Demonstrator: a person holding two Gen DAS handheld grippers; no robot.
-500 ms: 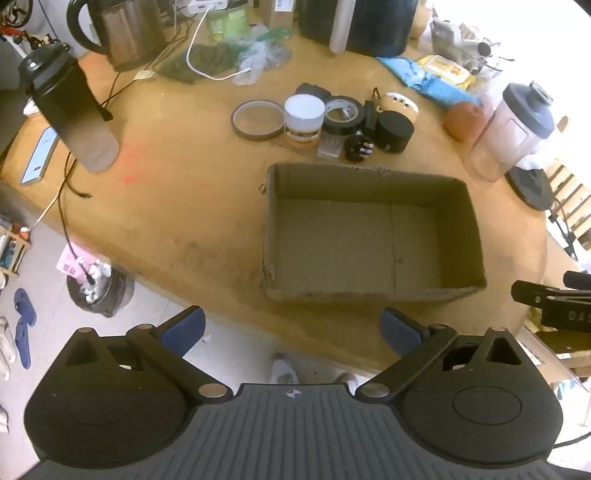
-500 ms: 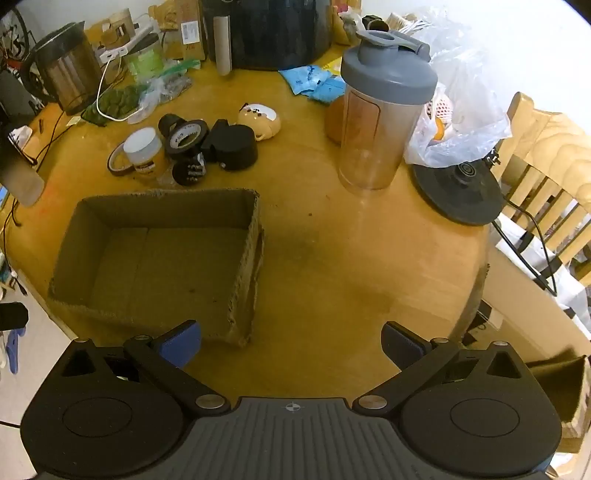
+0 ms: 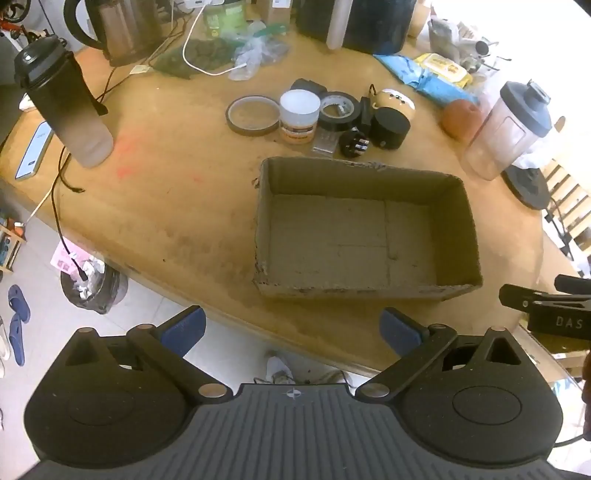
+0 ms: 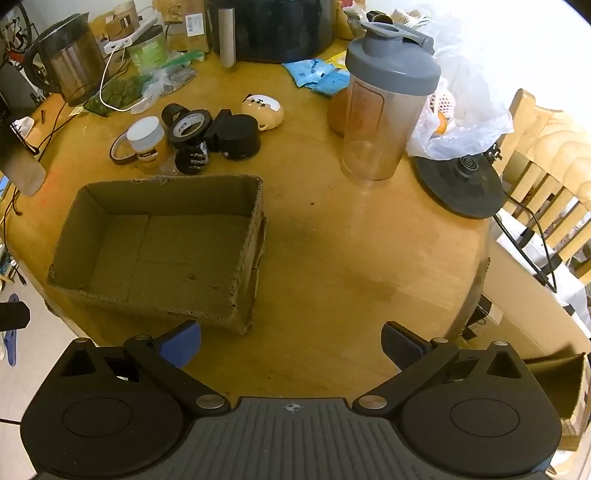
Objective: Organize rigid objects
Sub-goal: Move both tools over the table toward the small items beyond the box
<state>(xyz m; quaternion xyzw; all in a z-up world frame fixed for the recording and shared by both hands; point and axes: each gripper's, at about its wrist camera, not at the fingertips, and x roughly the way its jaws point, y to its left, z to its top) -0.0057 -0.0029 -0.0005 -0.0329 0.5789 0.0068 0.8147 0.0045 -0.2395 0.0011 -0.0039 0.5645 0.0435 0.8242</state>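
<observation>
An empty cardboard box point(image 3: 458, 229) point(image 4: 243, 243) sits on the round wooden table. Behind it lies a cluster of small items: a thin tape ring point(image 3: 253, 115), a white-lidded jar point(image 3: 299, 115) point(image 4: 147, 142), a black tape roll point(image 3: 339, 110) point(image 4: 190, 125), a black cylinder point(image 3: 389, 127) point(image 4: 239, 136), a small black knob point(image 3: 354, 144) point(image 4: 192, 159) and a cream figurine point(image 3: 394, 99) point(image 4: 263, 110). My left gripper point(image 3: 291, 330) is open and empty, held near the table's front edge before the box. My right gripper point(image 4: 291, 341) is open and empty, right of the box.
A dark bottle point(image 3: 64, 99) stands at the left, a clear shaker with grey lid point(image 3: 508, 129) point(image 4: 388, 110) at the right. A kettle point(image 4: 72, 59), cables, bags and a black appliance point(image 4: 273, 26) crowd the back. A kettle base point(image 4: 460, 184) and chair point(image 4: 546, 155) are right.
Both grippers have shifted very slightly; the scene is otherwise unchanged and both stay open.
</observation>
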